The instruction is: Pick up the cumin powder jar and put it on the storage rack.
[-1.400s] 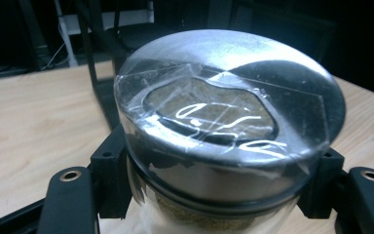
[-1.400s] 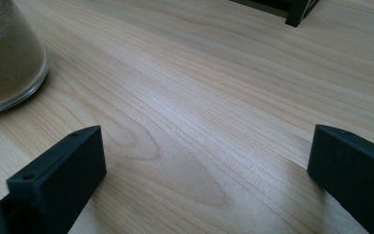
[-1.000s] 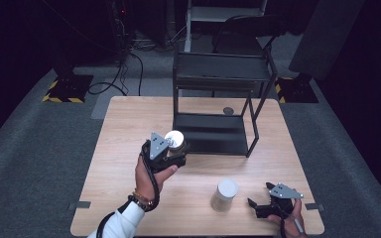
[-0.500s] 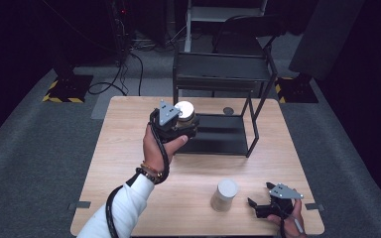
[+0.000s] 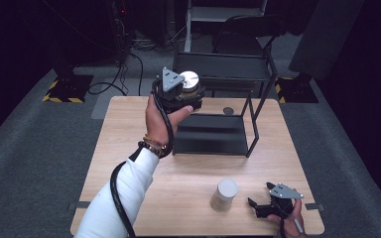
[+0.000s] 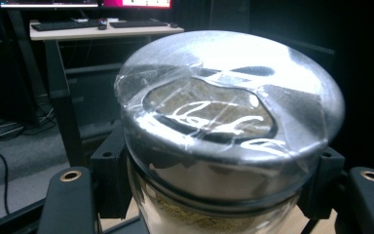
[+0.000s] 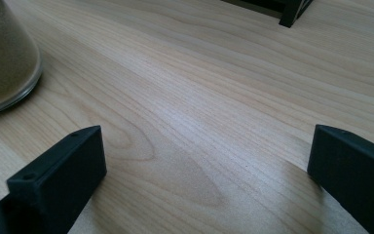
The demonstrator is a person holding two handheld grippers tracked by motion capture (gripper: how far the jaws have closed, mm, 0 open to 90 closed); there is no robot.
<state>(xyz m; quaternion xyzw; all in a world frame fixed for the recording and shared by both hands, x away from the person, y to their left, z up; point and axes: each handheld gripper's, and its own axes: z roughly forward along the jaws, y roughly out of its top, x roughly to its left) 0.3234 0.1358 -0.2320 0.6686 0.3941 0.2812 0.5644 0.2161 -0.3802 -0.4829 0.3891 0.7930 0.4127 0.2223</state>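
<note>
With my left gripper [image 5: 186, 96] clamped on the upright spice jar [image 5: 190, 84], the black rack's top shelf [image 5: 223, 70] lies just beyond it, while my right gripper [image 5: 263, 206] rests open.

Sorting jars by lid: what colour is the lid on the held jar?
Shiny silver metal lid on the glass jar, taped over; clearest in the left gripper view.

The left gripper [image 5: 187, 93], clamped on a silver-lidded glass jar [image 5: 190, 82], hangs clear above the table [image 5: 129, 148]. Directly ahead, the black two-tier metal rack [image 5: 223, 79] bars the way: its top shelf [image 5: 238, 62] is bare. Beside the right gripper [image 5: 264, 206], open on the wood, stands a second jar [image 5: 224, 195]; bare board lies ahead.
</note>
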